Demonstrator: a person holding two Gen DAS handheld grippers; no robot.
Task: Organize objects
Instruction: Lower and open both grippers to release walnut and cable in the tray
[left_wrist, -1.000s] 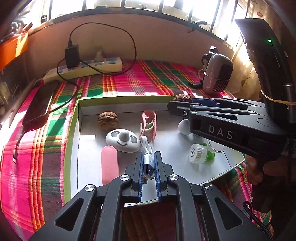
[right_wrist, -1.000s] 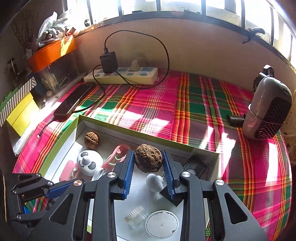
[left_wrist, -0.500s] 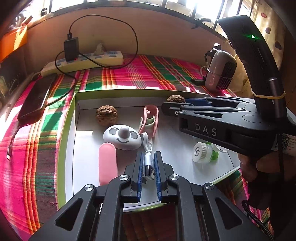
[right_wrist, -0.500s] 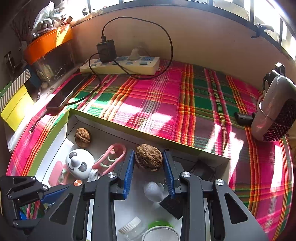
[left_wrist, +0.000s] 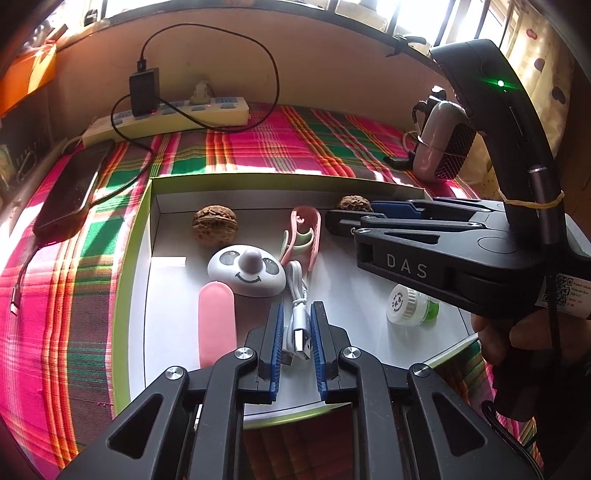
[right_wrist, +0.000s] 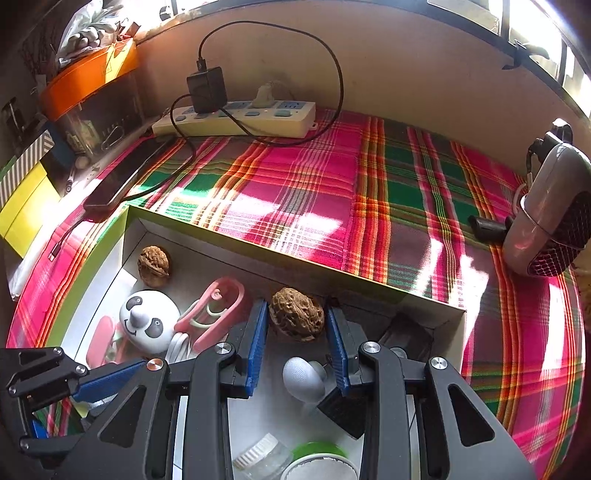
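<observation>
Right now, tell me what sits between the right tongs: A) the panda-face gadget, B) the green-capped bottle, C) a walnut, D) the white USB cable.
C: in the right wrist view a brown walnut sits between the blue pads of the right tongs, over the far part of the box.

Black plastic left gripper (left_wrist: 297, 332) with blue ribbed pads (silver screws), right gripper (left_wrist: 402, 212) marked DAS.

In the box (left_wrist: 133, 258) on the plaid cloth (left_wrist: 258, 147), a walnut (left_wrist: 215, 229) lies behind the panda toy (left_wrist: 246, 271), the coiled cable (left_wrist: 297, 295) right of it, the power strip (left_wrist: 166, 120) behind all.
</observation>
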